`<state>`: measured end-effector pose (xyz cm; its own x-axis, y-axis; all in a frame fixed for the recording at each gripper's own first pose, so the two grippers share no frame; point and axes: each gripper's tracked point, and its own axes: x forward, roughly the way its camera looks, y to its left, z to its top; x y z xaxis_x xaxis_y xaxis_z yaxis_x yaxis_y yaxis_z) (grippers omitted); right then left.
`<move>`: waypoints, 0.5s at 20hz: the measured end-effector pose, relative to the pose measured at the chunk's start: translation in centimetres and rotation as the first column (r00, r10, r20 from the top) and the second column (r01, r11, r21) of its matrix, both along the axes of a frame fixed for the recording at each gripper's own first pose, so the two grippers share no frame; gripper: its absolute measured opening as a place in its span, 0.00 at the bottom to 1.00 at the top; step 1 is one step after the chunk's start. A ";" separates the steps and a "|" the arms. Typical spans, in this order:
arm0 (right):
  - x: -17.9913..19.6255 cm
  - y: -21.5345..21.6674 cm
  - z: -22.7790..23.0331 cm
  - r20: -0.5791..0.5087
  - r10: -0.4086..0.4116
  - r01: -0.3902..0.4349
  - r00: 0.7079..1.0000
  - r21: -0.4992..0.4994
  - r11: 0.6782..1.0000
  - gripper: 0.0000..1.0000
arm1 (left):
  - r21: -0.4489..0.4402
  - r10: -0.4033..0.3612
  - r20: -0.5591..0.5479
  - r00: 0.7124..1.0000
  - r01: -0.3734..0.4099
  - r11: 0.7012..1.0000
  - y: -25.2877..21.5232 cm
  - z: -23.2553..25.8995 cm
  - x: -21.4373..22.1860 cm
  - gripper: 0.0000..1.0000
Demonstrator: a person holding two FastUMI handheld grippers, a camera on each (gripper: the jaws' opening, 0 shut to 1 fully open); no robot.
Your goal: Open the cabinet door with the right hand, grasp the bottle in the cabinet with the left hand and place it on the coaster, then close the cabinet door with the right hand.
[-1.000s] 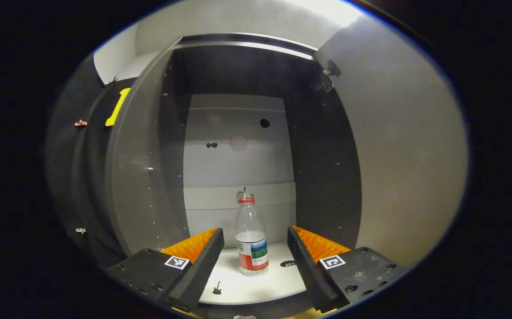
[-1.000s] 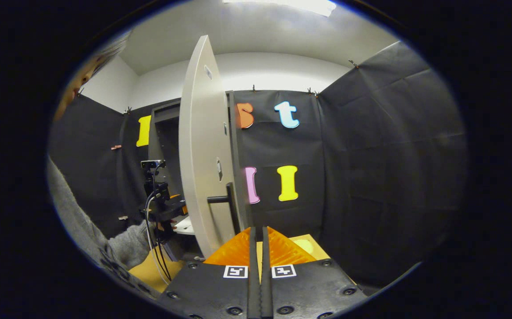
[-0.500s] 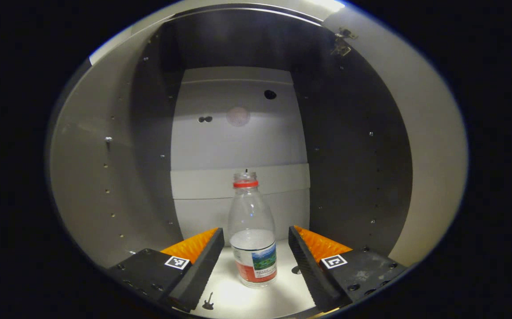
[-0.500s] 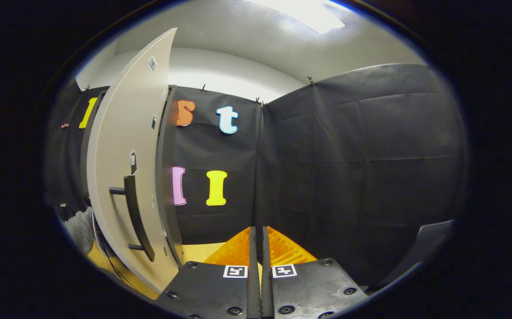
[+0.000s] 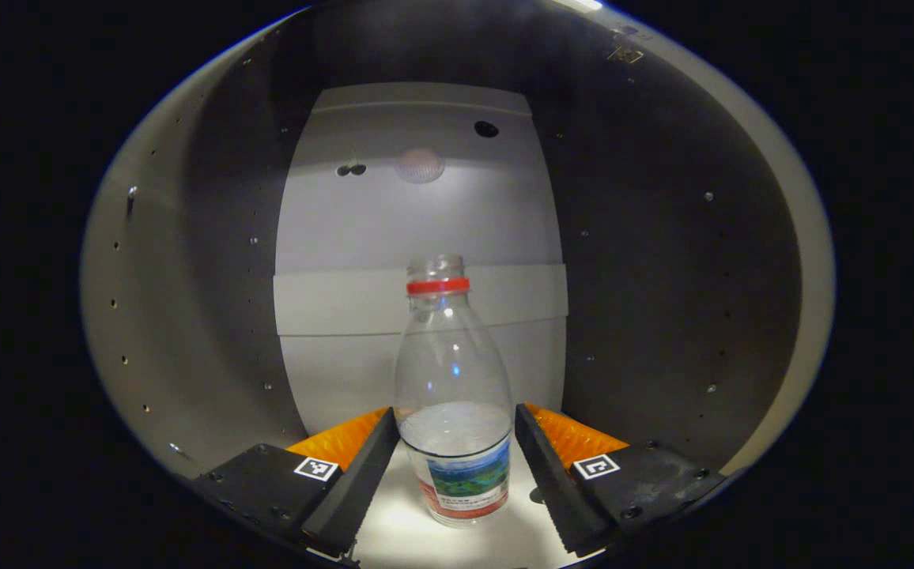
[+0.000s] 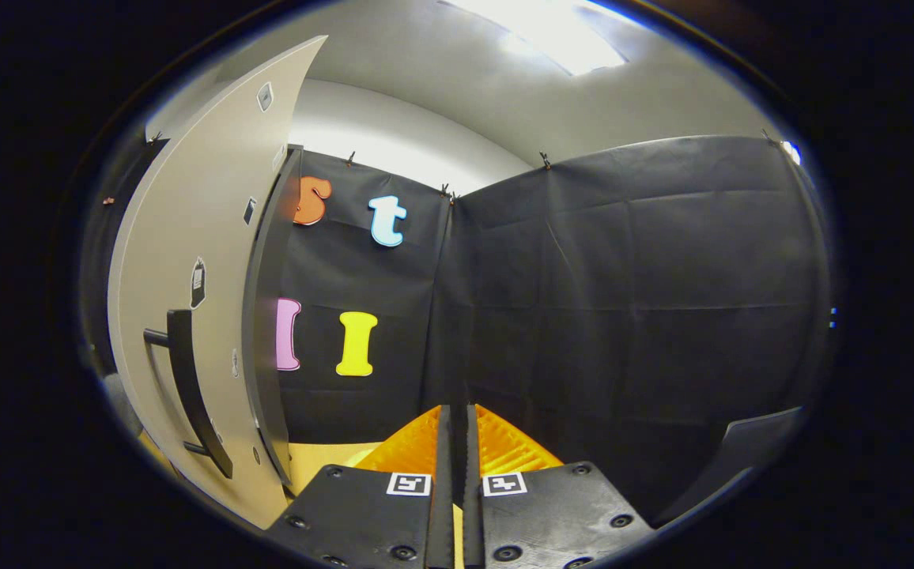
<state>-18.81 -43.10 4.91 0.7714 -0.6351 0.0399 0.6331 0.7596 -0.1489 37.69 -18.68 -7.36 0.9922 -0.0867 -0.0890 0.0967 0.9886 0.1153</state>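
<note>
Left gripper view: the left gripper (image 5: 455, 442), deeper in the cabinet (image 5: 188, 261) than before, has its spread fingers flanking the upright bottle (image 5: 453, 395) at 6 o'clock, while in the right gripper view the right gripper (image 6: 457, 442), fingers together and empty, has drifted so the open door (image 6: 188, 261) sits farther toward 9 o'clock.

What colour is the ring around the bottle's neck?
Red, clearest in the left gripper view: the bottle.

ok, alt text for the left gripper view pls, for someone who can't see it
A clear bottle with a red neck ring stands upright on the pale cabinet floor, between the open fingers of the left gripper, not yet gripped. Behind it are the cabinet's pale back panel and dark side walls.
</note>
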 end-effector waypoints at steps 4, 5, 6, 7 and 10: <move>1.1 -0.2 -0.9 -0.027 0.014 -0.013 1.000 0.001 1.000 0.10 | -0.017 -0.008 -0.013 1.000 0.008 1.000 0.0 -0.5 1.1 0.84; 1.3 -0.2 -1.1 -0.031 0.015 -0.015 0.999 0.001 1.000 0.10 | -0.024 -0.028 -0.021 0.999 0.027 0.999 -0.4 -0.5 0.6 0.78; 1.2 0.0 -1.4 -0.039 0.013 -0.013 0.999 0.001 1.000 0.10 | -0.036 -0.046 -0.022 0.999 0.045 0.998 -0.8 -0.3 0.0 0.76; 1.2 0.1 -1.7 -0.047 0.012 -0.012 0.999 0.003 1.000 0.09 | -0.042 -0.061 -0.019 0.998 0.060 0.997 -1.2 0.1 -0.8 0.76; 0.7 1.2 -1.6 -0.057 0.020 -0.020 0.998 0.007 1.000 0.10 | -0.056 -0.100 0.004 0.995 0.100 0.993 -1.6 1.7 -4.0 0.75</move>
<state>-18.07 -41.87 3.27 0.7848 -0.6197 -0.0085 0.6085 0.7731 -0.1789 33.69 -20.27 -5.70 0.9784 -0.1907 -0.0796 0.1957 0.9788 0.0604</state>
